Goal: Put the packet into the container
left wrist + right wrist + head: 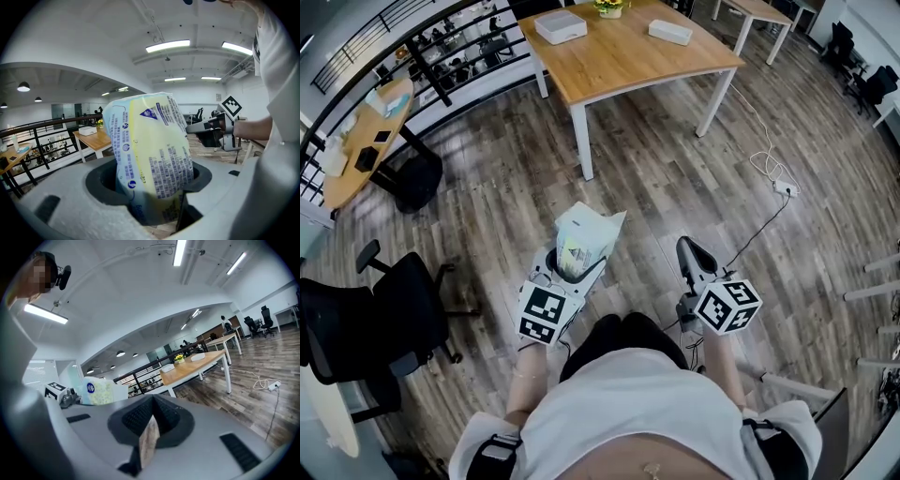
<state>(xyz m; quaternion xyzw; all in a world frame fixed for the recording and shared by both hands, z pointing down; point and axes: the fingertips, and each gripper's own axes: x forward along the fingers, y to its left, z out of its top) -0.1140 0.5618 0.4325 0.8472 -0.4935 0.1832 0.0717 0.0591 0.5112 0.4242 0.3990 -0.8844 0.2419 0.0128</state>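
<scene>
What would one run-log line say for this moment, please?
left gripper: shut on packet | right gripper: shut, empty | container: not identifiable

The packet (587,240) is sitting clamped between the jaws of the left gripper (574,266), with its lower end tucking down between them and its upper part standing free. It is showing as a soft, puffy plastic pack, white along the edges, with a pale yellow panel carrying blue small print and round blue emblems. In the head view its crumpled top corner is pointing toward 1 o'clock. In the left gripper view it is leaning slightly toward 11 o'clock.
</scene>
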